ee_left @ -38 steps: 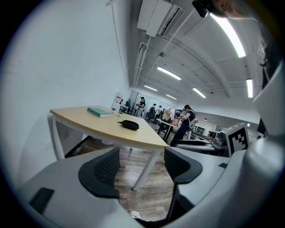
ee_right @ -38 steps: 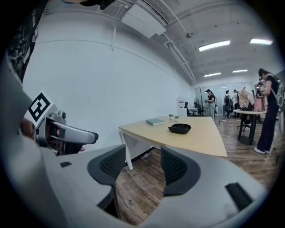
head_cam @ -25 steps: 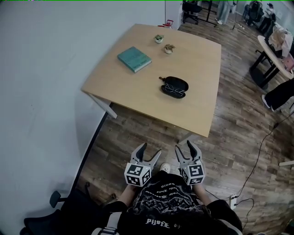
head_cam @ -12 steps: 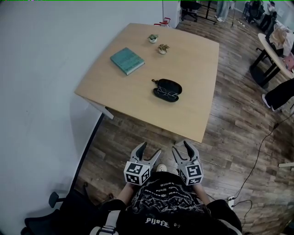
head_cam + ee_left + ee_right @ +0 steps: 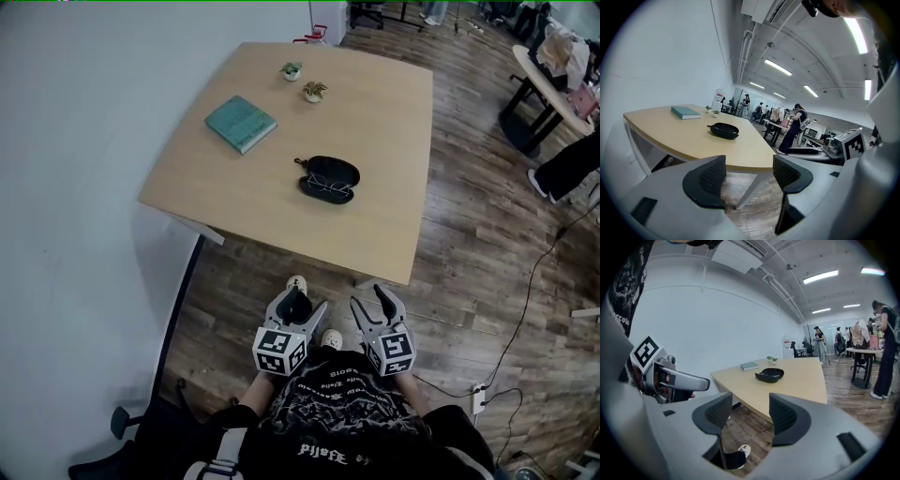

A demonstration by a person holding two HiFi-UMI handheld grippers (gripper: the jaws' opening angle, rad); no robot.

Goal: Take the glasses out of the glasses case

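Note:
An open black glasses case (image 5: 329,178) lies near the middle of the wooden table (image 5: 234,202), with glasses (image 5: 326,187) resting in its nearer half. The case also shows far off in the left gripper view (image 5: 723,130) and in the right gripper view (image 5: 769,375). Both grippers hang low in front of my body, well short of the table's near edge. The left gripper (image 5: 307,307) is open and holds nothing (image 5: 747,176). The right gripper (image 5: 367,303) is open too, with nothing between its jaws (image 5: 750,416).
A teal book (image 5: 241,123) and two small potted plants (image 5: 303,82) sit further back on the table. A white wall runs along the left. Wood floor lies between me and the table; a cable and power strip (image 5: 479,400) lie at the right, and another desk (image 5: 539,89) stands far right.
The table and case have shifted left and nearer in the head view as I step forward. Both grippers stay open at waist height.

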